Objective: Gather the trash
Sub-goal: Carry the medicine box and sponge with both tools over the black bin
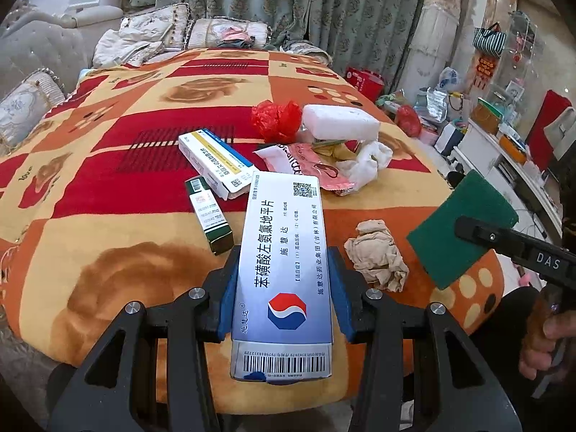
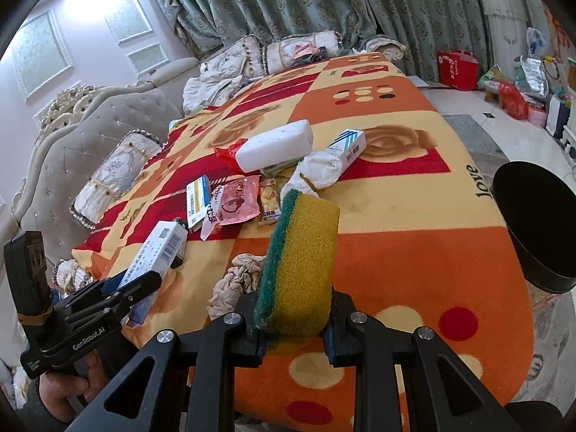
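My left gripper (image 1: 284,288) is shut on a long blue-white medicine box (image 1: 284,252) and holds it above the blanket; the box also shows in the right wrist view (image 2: 158,252). My right gripper (image 2: 293,327) is shut on a yellow-green sponge (image 2: 302,262), seen edge-on in the left wrist view (image 1: 464,230). On the blanket lie a crumpled beige tissue (image 1: 378,255), a green box (image 1: 210,216), a blue-yellow box (image 1: 216,162), a pink wrapper (image 1: 306,165), a red bag (image 1: 277,115), a white foam block (image 1: 340,122) and a white cloth (image 1: 370,158).
The trash lies on a red-orange patterned blanket (image 2: 396,216) over a sofa. A black round bin (image 2: 536,226) stands at the blanket's right edge. Cushions (image 2: 115,176) line the left and far end. Bags and clutter sit on the floor at far right (image 1: 406,118).
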`<state>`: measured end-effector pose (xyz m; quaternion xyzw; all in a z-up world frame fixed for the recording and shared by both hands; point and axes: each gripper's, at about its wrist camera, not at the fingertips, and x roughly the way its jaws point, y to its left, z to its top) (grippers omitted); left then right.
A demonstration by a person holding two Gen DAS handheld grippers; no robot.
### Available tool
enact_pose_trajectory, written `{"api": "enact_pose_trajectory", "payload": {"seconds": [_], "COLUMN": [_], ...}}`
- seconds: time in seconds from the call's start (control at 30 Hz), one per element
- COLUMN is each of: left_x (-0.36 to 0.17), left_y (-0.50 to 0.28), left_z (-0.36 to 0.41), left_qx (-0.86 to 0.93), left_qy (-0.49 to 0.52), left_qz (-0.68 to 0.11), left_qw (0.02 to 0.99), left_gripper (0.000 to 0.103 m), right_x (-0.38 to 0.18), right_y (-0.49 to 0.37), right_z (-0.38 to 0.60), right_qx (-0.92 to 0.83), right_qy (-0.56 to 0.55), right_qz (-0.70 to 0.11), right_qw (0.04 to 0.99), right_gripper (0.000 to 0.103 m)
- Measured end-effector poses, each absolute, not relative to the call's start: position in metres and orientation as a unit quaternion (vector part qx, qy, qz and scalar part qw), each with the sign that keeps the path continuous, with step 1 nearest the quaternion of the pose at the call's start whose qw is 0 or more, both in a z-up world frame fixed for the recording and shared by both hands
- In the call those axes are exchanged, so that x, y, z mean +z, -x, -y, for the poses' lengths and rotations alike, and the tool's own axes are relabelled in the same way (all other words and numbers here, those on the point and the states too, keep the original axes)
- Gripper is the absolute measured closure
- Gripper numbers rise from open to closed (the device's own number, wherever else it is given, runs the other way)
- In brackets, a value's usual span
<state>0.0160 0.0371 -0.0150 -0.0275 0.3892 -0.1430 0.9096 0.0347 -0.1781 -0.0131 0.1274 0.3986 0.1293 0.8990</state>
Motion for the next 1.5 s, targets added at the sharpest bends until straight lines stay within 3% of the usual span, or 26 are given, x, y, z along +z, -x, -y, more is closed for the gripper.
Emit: {"api": "enact_pose_trajectory", "payload": {"seconds": [1.5], "left_x": [-0.003], "left_y": [-0.010], "left_z": [-0.044], "left_qx": [-0.147], "left_qy": [0.054], "left_qz": [-0.375], "left_qw": [0.914], "left_gripper": [0.060], "right_x": [0.006], "right_y": [-0.032], "right_z": [0.150], "right_qx": [0.129], "right_qy": [-0.065], "right_qz": [-0.387], "right_qw": [0.911], "right_gripper": [0.081]}}
